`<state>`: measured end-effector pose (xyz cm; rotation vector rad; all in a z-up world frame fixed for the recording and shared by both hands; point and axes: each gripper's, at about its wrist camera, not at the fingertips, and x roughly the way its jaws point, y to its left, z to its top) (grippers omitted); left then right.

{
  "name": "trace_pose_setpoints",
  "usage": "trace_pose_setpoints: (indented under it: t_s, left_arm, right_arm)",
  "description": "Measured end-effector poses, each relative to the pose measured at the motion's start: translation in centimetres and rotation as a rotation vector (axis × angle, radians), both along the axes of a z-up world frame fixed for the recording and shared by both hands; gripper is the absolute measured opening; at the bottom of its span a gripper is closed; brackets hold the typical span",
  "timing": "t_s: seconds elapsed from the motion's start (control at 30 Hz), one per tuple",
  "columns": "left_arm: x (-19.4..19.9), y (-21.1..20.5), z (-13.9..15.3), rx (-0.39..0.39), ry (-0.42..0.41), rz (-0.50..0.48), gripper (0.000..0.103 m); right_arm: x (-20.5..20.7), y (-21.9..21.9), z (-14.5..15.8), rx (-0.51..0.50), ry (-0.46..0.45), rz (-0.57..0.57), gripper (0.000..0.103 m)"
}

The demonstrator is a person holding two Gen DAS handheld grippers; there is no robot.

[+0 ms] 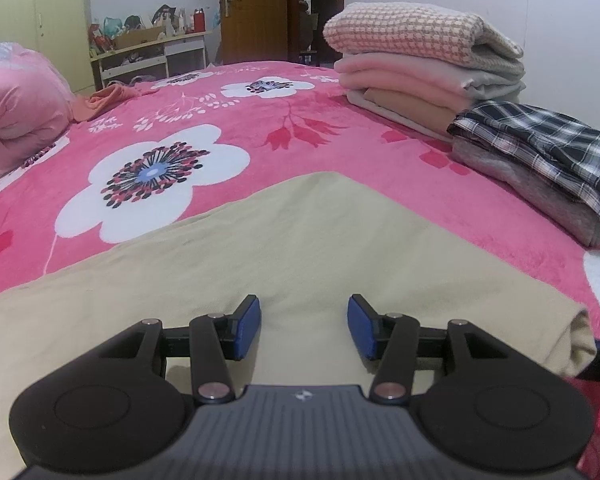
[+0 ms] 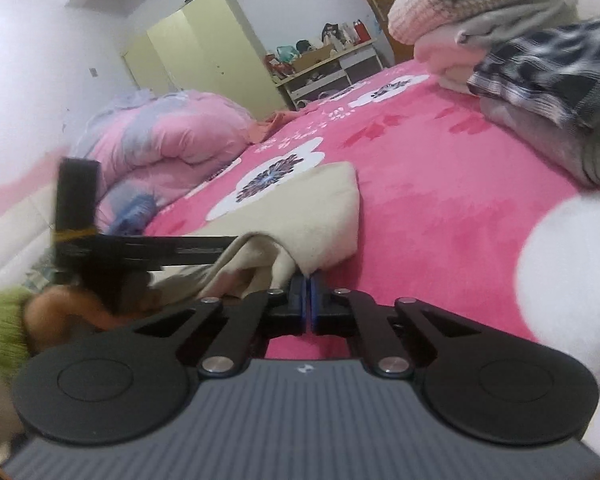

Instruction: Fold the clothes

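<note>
Right now the beige garment (image 1: 284, 248) is lying spread on the bed (image 1: 340, 152), over its pink blanket printed with white flowers, with one corner pointing toward the far side of the bed. The left gripper (image 1: 304, 326) is hovering low over the near part of this cloth with its blue pads (image 1: 247, 326) standing well apart, nothing between them. The right gripper (image 2: 307, 300) is sitting at the near edge of the garment (image 2: 300, 216), its two blue pads pressed together; a raised fold of the beige cloth is meeting their tips, though whether fabric is actually pinched between them is hard to tell. A dark bar of the left tool (image 2: 140, 248) is crossing the right wrist view beside a blurred hand (image 2: 72, 312).

On the far right of the bed a stack of folded clothes (image 1: 420, 68) is resting, topped by a pink checked knit, and just beside it a plaid shirt (image 1: 540, 148) is lying on a grey folded piece. A pink quilt (image 1: 16, 112) is bunched on the left side.
</note>
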<state>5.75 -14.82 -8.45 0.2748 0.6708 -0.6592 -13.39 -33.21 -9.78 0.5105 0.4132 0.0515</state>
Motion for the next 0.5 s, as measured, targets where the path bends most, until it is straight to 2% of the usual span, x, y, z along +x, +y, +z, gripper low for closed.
trace_pose_setpoints:
  t_s: [0.33, 0.5]
  left_arm:
    - [-0.7, -0.1, -0.2, 0.021, -0.060, -0.025, 0.051]
    - [-0.9, 0.5, 0.3, 0.008, -0.064, -0.045, 0.052]
  right_arm:
    - [-1.5, -2.9, -2.3, 0.221, 0.085, -0.010, 0.000]
    - [-3.3, -4.5, 0.3, 0.088, 0.099, -0.061, 0.001]
